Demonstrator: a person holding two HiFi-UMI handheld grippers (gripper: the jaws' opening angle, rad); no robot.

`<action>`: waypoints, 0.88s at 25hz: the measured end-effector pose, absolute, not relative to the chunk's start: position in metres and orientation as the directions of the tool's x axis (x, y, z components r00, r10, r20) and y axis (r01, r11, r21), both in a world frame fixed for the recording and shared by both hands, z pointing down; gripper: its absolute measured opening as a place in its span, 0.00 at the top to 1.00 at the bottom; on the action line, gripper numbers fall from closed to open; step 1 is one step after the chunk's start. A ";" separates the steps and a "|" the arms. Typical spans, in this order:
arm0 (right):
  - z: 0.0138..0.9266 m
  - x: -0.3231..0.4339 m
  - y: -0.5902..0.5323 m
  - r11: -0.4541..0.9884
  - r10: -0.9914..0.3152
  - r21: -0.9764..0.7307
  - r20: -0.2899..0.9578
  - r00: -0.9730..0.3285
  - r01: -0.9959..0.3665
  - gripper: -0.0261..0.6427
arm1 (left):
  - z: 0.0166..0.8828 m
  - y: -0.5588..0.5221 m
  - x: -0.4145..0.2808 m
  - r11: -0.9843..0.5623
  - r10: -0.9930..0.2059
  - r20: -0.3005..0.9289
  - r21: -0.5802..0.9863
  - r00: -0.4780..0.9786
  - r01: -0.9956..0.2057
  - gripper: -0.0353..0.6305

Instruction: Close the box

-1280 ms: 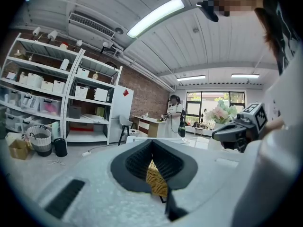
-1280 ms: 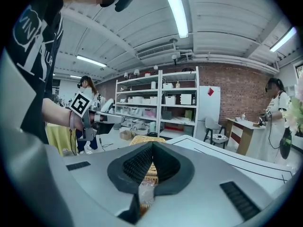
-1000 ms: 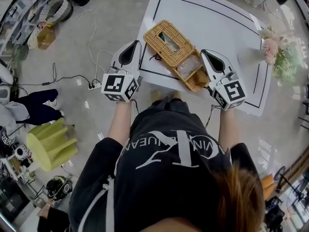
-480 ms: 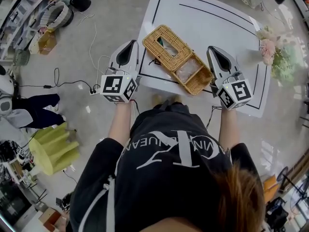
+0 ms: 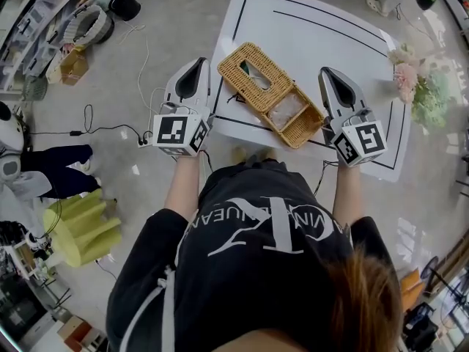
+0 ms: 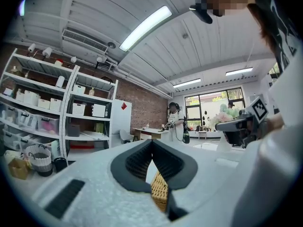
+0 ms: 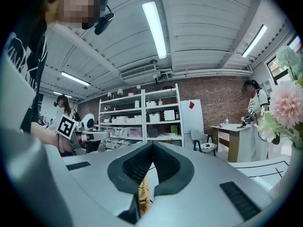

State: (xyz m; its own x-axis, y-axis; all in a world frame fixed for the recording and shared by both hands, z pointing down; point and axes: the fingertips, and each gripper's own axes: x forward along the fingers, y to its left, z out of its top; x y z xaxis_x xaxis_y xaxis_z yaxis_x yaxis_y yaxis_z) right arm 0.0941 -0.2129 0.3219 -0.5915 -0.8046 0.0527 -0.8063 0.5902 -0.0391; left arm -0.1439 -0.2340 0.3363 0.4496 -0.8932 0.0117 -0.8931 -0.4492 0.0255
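Observation:
A woven wicker box (image 5: 267, 94) lies diagonally near the front edge of the white table (image 5: 330, 35). Its slotted lid (image 5: 249, 68) is laid open to the far left, and the base (image 5: 289, 112) holds a pale tissue pack. My left gripper (image 5: 203, 62) hangs just left of the lid, off the table edge, shut and empty. On the other side, my right gripper (image 5: 325, 71) sits just right of the base, also shut on nothing. In the gripper views, wicker (image 6: 160, 193) shows below the left gripper (image 6: 152, 141), and wicker (image 7: 143, 193) below the right gripper (image 7: 152, 144).
A vase of pink and green flowers (image 5: 418, 83) stands at the table's right edge. Cables and a power strip (image 5: 139, 129) lie on the floor to the left. A yellow-green stool (image 5: 80, 222) and a basket (image 5: 84, 17) are further left. The person's body fills the lower view.
The right gripper has drawn a little to the right, away from the box's near corner. The left gripper has barely shifted. The box lies as before, lid still open.

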 end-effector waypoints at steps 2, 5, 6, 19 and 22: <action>0.319 0.096 -0.215 0.585 -0.809 -0.044 0.043 -0.586 -0.810 0.96 | 0.333 -0.235 -0.143 -0.451 -0.893 0.003 0.018 0.451 -0.892 0.93; 0.315 0.098 -0.217 0.577 -0.815 -0.047 0.030 -0.579 -0.815 0.96 | 0.331 -0.237 -0.145 -0.448 -0.894 -0.005 0.018 0.448 -0.894 0.93; 0.315 0.098 -0.218 0.575 -0.817 -0.047 0.027 -0.576 -0.817 0.96 | 0.330 -0.237 -0.146 -0.446 -0.895 -0.006 0.018 0.446 -0.895 0.93; 0.312 0.100 -0.222 0.568 -0.822 -0.046 0.017 -0.569 -0.822 0.96 | 0.327 -0.242 -0.148 -0.442 -0.897 -0.008 0.014 0.442 -0.897 0.93; 0.311 0.100 -0.223 0.563 -0.825 -0.051 0.018 -0.564 -0.825 0.96 | 0.327 -0.242 -0.148 -0.442 -0.897 -0.004 0.015 0.442 -0.897 0.93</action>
State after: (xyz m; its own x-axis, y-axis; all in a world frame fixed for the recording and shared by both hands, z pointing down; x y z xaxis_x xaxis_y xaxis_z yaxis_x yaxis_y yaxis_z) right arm 0.0995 -0.2225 0.3112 -0.5643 -0.8254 0.0177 -0.8249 0.5629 -0.0513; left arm -0.1484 -0.2422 0.3270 0.4423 -0.8969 -0.0044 -0.8967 -0.4423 0.0154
